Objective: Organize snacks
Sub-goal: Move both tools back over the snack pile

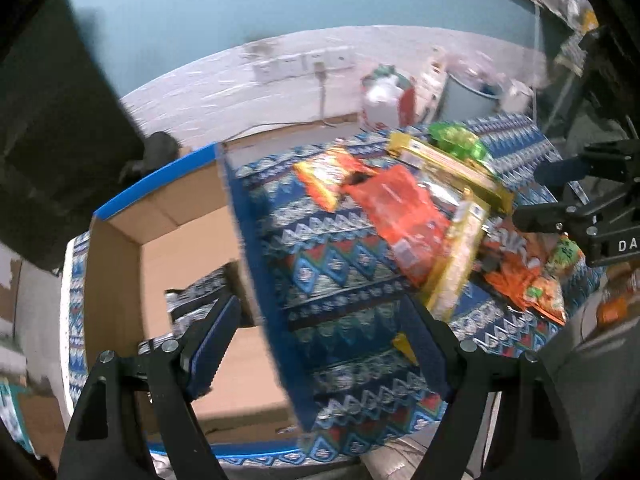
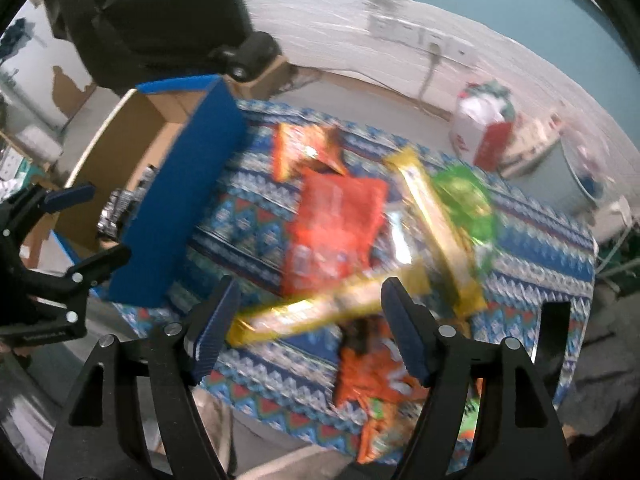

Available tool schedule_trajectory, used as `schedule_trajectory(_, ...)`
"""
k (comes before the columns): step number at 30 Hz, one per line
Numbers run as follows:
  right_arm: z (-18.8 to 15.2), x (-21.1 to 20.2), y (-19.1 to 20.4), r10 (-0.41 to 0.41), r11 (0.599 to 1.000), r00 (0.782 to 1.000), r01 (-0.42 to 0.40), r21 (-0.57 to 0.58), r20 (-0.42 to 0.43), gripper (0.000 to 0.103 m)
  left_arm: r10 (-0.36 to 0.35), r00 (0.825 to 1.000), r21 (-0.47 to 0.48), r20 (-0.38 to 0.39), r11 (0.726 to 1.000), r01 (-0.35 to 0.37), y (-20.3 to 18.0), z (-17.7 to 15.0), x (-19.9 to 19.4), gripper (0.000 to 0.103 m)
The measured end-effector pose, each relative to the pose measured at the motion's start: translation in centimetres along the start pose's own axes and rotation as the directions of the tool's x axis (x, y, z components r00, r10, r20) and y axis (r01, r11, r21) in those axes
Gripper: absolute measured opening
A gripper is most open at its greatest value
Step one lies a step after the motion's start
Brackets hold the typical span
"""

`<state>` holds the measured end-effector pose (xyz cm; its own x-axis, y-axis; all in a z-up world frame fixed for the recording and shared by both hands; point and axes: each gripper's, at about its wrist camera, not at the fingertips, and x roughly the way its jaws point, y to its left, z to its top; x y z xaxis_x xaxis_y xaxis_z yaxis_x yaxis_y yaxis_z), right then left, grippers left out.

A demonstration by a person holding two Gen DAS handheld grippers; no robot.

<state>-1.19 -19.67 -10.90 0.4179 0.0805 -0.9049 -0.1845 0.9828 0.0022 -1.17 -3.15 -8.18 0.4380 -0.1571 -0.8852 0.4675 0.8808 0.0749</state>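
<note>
The snacks (image 2: 336, 224) (orange, gold and green packets, blurred) lie heaped on the patterned cloth (image 2: 260, 236), outside the blue-edged cardboard box (image 1: 120, 248), which holds one dark patterned packet (image 1: 200, 292). The left gripper (image 1: 320, 344) and right gripper (image 2: 308, 332) both gape, grasping nothing.

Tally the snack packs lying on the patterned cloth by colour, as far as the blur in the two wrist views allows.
Orange or red packs: 3
Gold long packs: 2
Green pack: 1
Total: 6 that can be told apart; small green-printed packs at the near edge are too blurred to count.
</note>
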Motion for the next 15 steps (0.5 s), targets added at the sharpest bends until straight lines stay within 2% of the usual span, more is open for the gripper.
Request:
schedule_trajectory(8, -4.4, -0.6, -5.2, -0.052, 0.993, 0.998, 0.056, 0.107, -0.042, 0.074, -0.058, 0.996, 0.05, -0.065, 0.997, 0.061, -3.6, 0.6, 1.9, 0.083)
schedule_trajectory(15, -7.8, -1.1, -8.3, -0.067, 0.974, 0.995, 0.081, 0.213, -0.069, 0.074, -0.048, 0.995, 0.123, -0.092, 0.991, 0.059, -6.5, 0.5, 3.0, 0.083)
